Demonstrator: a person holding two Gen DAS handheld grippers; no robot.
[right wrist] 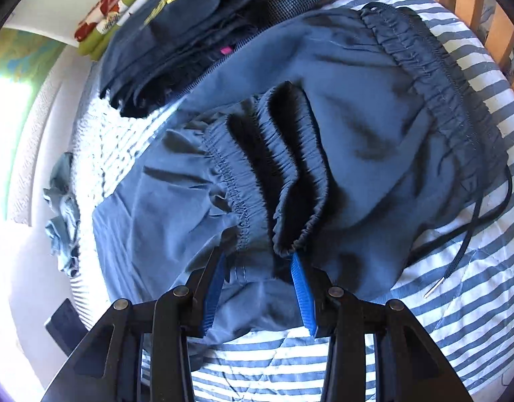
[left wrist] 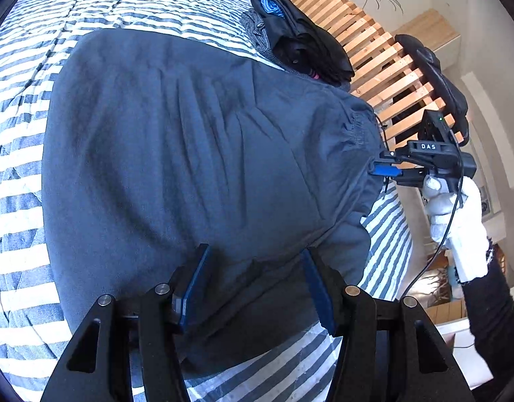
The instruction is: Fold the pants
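Halfway folded: slate-blue drawstring pants [left wrist: 190,154] doubled on the striped quilted bed [left wrist: 32,181], cuffs near waistband, both grippers [left wrist: 257,281] [right wrist: 260,288] with jaws apart astride cloth, further folding left.

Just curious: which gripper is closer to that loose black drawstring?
Right. The right gripper sits at the cuffs beside the drawstring; the left gripper is at the pants' far folded edge.
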